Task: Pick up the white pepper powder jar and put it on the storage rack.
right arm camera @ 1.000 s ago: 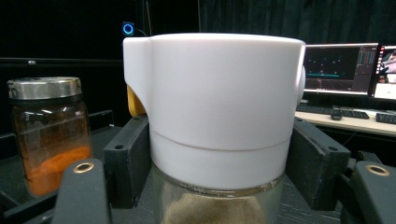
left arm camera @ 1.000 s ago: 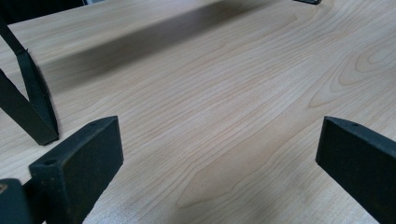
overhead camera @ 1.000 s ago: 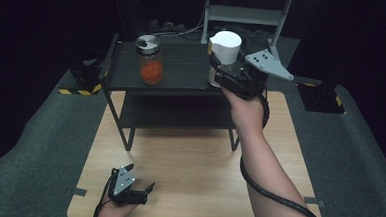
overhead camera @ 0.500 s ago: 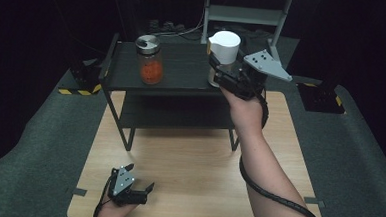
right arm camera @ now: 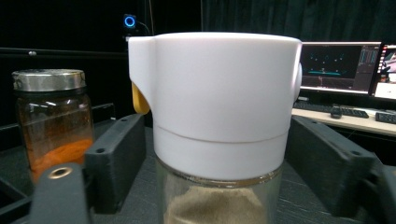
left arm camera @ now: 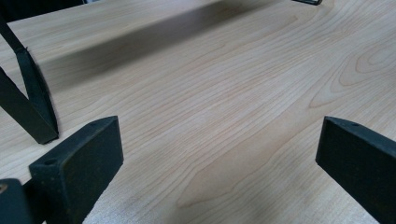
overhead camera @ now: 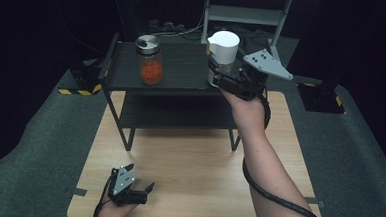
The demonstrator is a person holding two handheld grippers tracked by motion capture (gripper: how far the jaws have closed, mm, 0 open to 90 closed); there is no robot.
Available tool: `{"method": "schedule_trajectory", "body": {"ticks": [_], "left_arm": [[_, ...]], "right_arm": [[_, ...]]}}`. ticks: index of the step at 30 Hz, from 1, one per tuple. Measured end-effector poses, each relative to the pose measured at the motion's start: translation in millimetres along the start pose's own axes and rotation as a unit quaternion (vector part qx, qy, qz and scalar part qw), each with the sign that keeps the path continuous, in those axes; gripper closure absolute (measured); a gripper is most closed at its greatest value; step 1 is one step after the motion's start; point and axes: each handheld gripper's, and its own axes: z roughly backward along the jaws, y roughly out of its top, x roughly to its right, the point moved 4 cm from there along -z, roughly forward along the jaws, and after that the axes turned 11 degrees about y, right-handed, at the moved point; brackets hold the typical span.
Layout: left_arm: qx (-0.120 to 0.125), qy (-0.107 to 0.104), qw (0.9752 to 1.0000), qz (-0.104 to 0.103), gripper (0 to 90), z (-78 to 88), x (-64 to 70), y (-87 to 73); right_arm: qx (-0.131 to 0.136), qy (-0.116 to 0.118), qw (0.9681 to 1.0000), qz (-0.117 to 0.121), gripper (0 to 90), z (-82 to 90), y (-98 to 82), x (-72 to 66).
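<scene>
Light wood surface (overhead camera: 198, 164) on grey carpet, dark room around it. Near edge, left of centre: left hand-held gripper (overhead camera: 138, 185) resting low on the surface, jaws spread wide, nothing between them; left gripper view confirms bare wood grain between the two black jaws.

Further back: black two-tier rack (overhead camera: 182, 83) standing across the far half of the surface. Right arm reaches up the right side to the rack's top shelf. Right hand-held gripper (overhead camera: 218, 72) at the top shelf's right end, jaws either side of the white-capped glass jar (overhead camera: 223, 50). Jaws have just been opening; in the right gripper view the jar (right arm camera: 219, 140) sits between them with a gap visible on both sides, so released, not clamped. Jar upright on the shelf, tan powder inside, small yellow tab under the cap's left lip.

Left part of the same shelf: metal-lidded jar (overhead camera: 149, 61) with orange contents, upright, well apart from the white-capped one.

Far background: monitors on a desk (right arm camera: 345, 60).
</scene>
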Motion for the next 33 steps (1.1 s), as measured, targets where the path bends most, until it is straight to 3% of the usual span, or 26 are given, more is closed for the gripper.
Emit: {"method": "schedule_trajectory", "body": {"ticks": [10,33], "left_arm": [[0.0,0.001,1.0,-0.004,1.1,0.3,1.0,0.1],[0.004,0.01,0.9999,-0.002,1.1,1.6,2.8,-1.0]], "right_arm": [[-0.007,0.004,1.0,-0.004,0.5,11.3,-1.0,-4.2],[0.006,0.028,0.9995,0.01,0.0,53.6,-16.7,-13.8]]}}
